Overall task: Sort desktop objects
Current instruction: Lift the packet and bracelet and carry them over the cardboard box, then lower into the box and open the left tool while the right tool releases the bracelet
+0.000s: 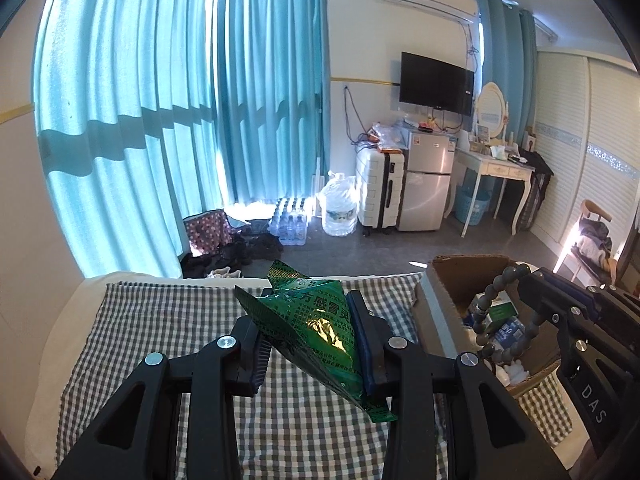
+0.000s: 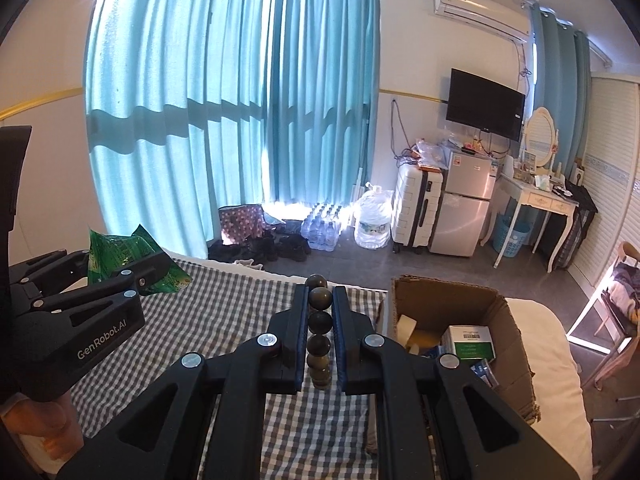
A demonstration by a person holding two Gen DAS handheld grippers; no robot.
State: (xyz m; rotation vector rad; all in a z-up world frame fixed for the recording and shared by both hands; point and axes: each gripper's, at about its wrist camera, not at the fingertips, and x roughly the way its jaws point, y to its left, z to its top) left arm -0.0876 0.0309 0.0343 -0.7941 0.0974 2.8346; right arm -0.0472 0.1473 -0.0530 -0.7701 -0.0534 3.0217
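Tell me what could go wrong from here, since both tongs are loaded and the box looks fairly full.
1. The green foil packet sits crumpled and askew in the left tongs, so it may slip out.
2. The bead string is pinched in the right tongs; in the left view its loop dangles over the cardboard box and could snag the rim.
3. The box already holds cartons, so drops may bounce out.

The cardboard box (image 2: 460, 320) is set on the bed (image 2: 552, 344), right of the checked cloth (image 2: 240, 312); cartons (image 2: 470, 342) are held in it.
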